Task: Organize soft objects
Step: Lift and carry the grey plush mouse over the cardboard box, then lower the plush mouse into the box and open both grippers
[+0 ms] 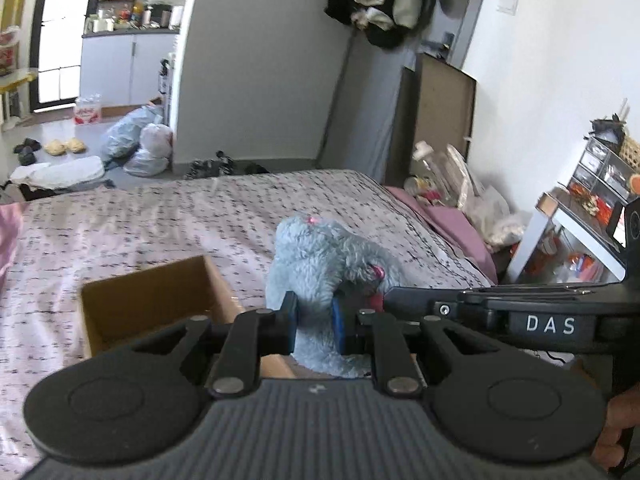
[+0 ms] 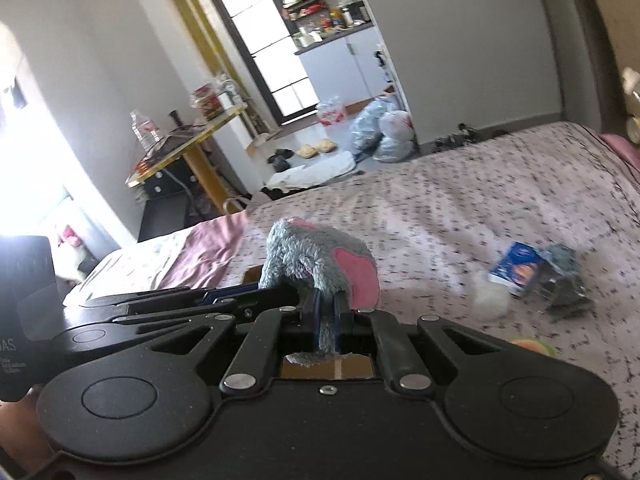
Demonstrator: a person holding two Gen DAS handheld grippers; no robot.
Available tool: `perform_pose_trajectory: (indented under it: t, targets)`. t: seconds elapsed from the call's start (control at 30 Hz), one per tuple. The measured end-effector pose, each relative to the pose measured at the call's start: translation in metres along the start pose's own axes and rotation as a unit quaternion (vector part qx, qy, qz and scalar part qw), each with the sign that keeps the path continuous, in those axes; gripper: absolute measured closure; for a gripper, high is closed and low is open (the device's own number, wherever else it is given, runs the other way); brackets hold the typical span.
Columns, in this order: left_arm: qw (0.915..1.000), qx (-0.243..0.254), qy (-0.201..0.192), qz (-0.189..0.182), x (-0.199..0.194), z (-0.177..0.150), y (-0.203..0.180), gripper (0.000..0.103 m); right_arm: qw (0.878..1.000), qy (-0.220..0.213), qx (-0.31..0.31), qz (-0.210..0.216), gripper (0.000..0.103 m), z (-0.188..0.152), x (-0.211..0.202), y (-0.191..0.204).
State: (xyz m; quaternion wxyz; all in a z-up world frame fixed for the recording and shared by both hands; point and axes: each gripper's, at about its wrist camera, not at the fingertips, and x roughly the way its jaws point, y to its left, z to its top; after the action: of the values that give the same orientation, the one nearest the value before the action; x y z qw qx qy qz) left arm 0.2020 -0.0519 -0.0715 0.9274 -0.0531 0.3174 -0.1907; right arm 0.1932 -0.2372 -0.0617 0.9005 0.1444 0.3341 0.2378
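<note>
Both grippers, left and right, are clamped on our grey plush toy at frame centre above the cardboard box, so, we judge, dropping it in remains, and bed clutter at right waits.

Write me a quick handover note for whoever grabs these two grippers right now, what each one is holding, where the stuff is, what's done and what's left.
Left gripper: shut on the grey plush toy, gripping its body.
Right gripper: shut on a thinner part of the same toy, beside its pink-lined ear.
The toy hangs between both grippers over the open cardboard box on the bed.
Done: toy picked up. The visible part of the box looks empty.
Left: lower the toy into the box and release. A blue packet, a grey bundle and a white lump lie on the bed.
</note>
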Motion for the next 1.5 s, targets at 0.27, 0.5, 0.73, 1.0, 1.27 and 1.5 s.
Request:
perform_pose_trajectory:
  t: [0.27, 0.5, 0.73, 1.0, 1.27, 1.5]
  targets:
    - [0.9993, -0.023, -0.019, 0.021, -0.030, -0.009, 0.037, 0.086, 0.999, 0.005, -0.026, 0.018, 0.096, -0.004, 0.020, 0.041]
    - [0.9981, -0.044, -0.022, 0.038, -0.047, -0.020, 0.073, 0.086, 0.999, 0.017, -0.040, 0.028, 0.096, -0.014, 0.041, 0.072]
    - [0.9971, -0.064, -0.010, 0.041, -0.042, -0.026, 0.100, 0.086, 0.998, 0.041, -0.047, 0.023, 0.096, -0.021, 0.061, 0.088]
    - [0.9961, -0.067, 0.030, 0.049, -0.011, -0.040, 0.108, 0.086, 0.996, 0.076, -0.039, -0.007, 0.096, -0.030, 0.085, 0.082]
    - [0.9927, -0.075, 0.074, 0.058, 0.004, -0.046, 0.107, 0.086, 0.993, 0.116, -0.019, -0.013, 0.096, -0.035, 0.095, 0.073]
    - [0.9877, -0.063, 0.115, 0.085, 0.010, -0.050, 0.100, 0.082, 0.991, 0.132, -0.017, -0.007, 0.096, -0.034, 0.096, 0.076]
